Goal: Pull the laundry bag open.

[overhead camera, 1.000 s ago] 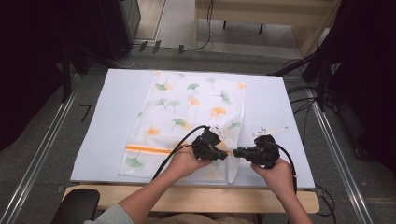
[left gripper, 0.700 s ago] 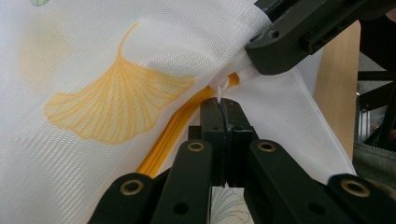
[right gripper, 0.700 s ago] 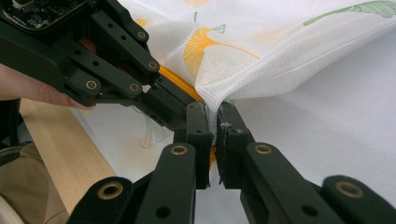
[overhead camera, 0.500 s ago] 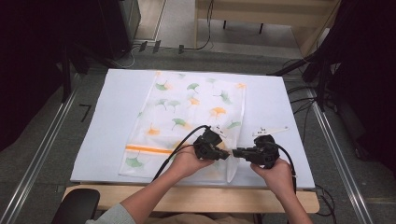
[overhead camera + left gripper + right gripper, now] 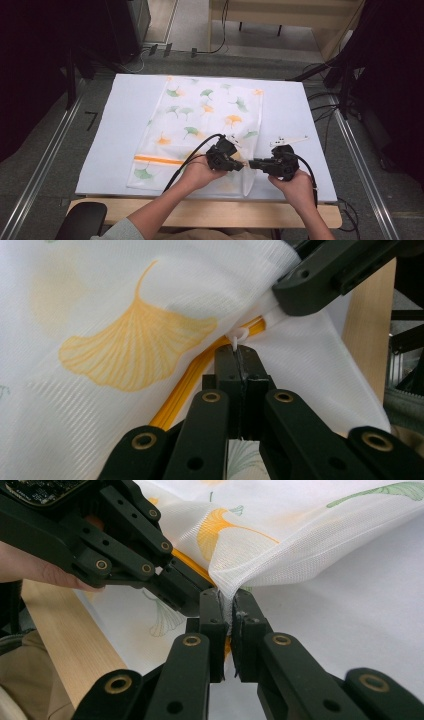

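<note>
My left gripper (image 5: 239,371) pinches the small white zip pull (image 5: 236,338) and my right gripper (image 5: 226,611) pinches the edge of the white mesh ginkgo-print bag (image 5: 210,112) at the near bench (image 5: 115,125) edge; light, floppy, so grip seams.

Bright, even light on the table (image 5: 125,125); dark surroundings, soft high view

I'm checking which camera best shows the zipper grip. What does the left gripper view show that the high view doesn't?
Left gripper view: the left tool shut on a small white zipper pull beside the orange zipper.

High view: the whole mesh bag flat on the white table, with both hands.

Both: the ginkgo-print bag and the right tool pinching its fabric.
</note>
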